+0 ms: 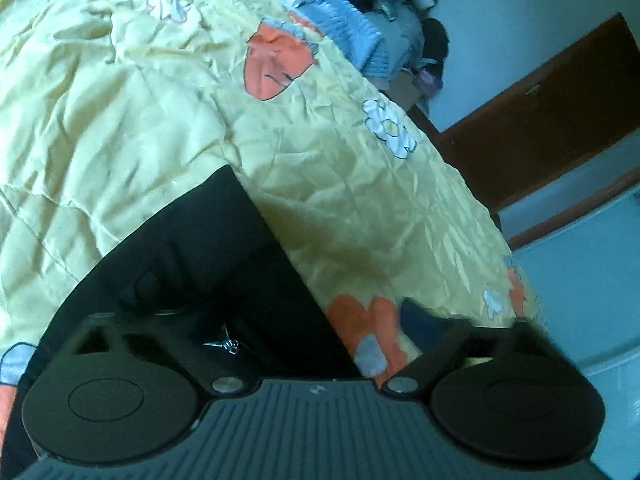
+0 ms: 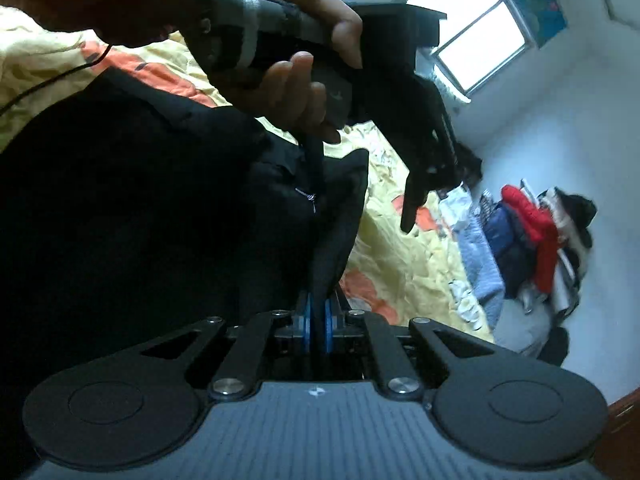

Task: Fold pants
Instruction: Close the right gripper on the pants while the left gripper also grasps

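Right tongs (image 2: 317, 320) pressed together, pinching a fold of the pants (image 2: 132, 200); blue pads (image 2: 329, 322) clamped on the dark cloth just ahead of the linkage; cloth running up from the pinch to a peaked corner.

Pants black, bunched on the bed, filling the left half of the right wrist view; small metal zip pull (image 2: 310, 197) visible near the gathered edge.

Left tongs (image 2: 416, 204) seen from the right wrist camera, held in a hand (image 2: 296, 92) above the pants; one finger pointing down over the quilt (image 2: 400, 256), clear of the cloth in that view; second finger not made out there.

Left wrist view: linkage arms swung wide apart, so left tongs (image 1: 316, 320) spread; fingertips themselves hard to make out, blurred at the right side; nothing pinched between them. Pants (image 1: 192, 256) lying below and left of centre, straight edge running diagonally across the quilt (image 1: 120, 100); zip pull (image 1: 230, 345) glinting just ahead of the tool body.

Quilt pale yellow, crumpled, orange and white flower print. Blue-grey knit (image 1: 352, 28) at the far edge of the bed. Brown door (image 1: 540, 120) beyond the bed corner in the left view. Window (image 2: 476, 28) upper right in the right view; heap of clothes (image 2: 532, 232), red and dark blue, against the wall. Thin cable (image 2: 52, 78) trailing across the quilt at left.
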`<state>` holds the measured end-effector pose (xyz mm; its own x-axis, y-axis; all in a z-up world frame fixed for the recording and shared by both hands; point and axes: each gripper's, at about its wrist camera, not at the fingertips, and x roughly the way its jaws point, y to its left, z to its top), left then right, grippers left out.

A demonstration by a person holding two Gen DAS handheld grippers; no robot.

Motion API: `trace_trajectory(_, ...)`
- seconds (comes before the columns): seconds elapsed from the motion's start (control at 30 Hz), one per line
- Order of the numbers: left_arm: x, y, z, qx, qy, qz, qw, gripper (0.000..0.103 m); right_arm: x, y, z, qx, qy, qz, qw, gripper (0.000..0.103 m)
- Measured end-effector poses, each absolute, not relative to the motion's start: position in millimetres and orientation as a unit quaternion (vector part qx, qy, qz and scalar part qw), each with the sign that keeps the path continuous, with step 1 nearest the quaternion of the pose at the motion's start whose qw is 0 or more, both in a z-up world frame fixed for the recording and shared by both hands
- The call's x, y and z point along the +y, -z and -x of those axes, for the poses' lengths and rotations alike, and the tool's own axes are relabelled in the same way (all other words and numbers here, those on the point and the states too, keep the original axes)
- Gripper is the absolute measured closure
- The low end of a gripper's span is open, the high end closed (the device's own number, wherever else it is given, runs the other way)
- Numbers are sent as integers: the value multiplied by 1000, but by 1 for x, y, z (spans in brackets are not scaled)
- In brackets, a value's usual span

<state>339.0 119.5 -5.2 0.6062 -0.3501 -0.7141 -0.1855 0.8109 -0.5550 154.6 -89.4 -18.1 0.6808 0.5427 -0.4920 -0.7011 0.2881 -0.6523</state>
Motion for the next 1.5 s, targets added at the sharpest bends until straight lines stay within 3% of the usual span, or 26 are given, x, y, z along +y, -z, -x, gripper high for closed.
trace_trajectory(0.03,118,5,-335,445,41,291,846,71,-90,17,-155,88,-386,448,801,96)
trace_trajectory(0.07,119,5,-328,446,39,285,848,93,-91,15,-156,89,-382,443,806,96)
trace_trajectory(0.17,124,-4,-298,415,41,287,862,97,-99,11,-166,128,-382,432,807,89)
trace_trajectory(0.3,119,-26,-250,354,44,236,904,97,-127,5,-186,172,-350,422,819,50)
trace_trajectory(0.37,115,-34,-232,334,45,214,917,97,-142,-1,-197,207,-355,406,816,42)
trace_trajectory(0.67,103,-46,-169,272,43,163,947,96,-177,0,-224,290,-339,386,808,44)
trace_trajectory(0.73,102,-43,-160,272,39,149,950,96,-178,2,-214,295,-345,399,797,55)
trace_trajectory(0.8,105,-37,-152,282,31,148,947,96,-184,8,-191,301,-335,420,788,85)
trace_trajectory(0.87,110,-28,-142,293,28,154,943,96,-183,13,-161,294,-325,446,780,93)
trace_trajectory(1.17,132,-4,-88,336,7,162,928,97,-176,30,-41,287,-337,438,783,95)
trace_trajectory(1.5,126,19,-72,380,-6,122,917,93,-183,37,-17,281,-292,380,831,95)
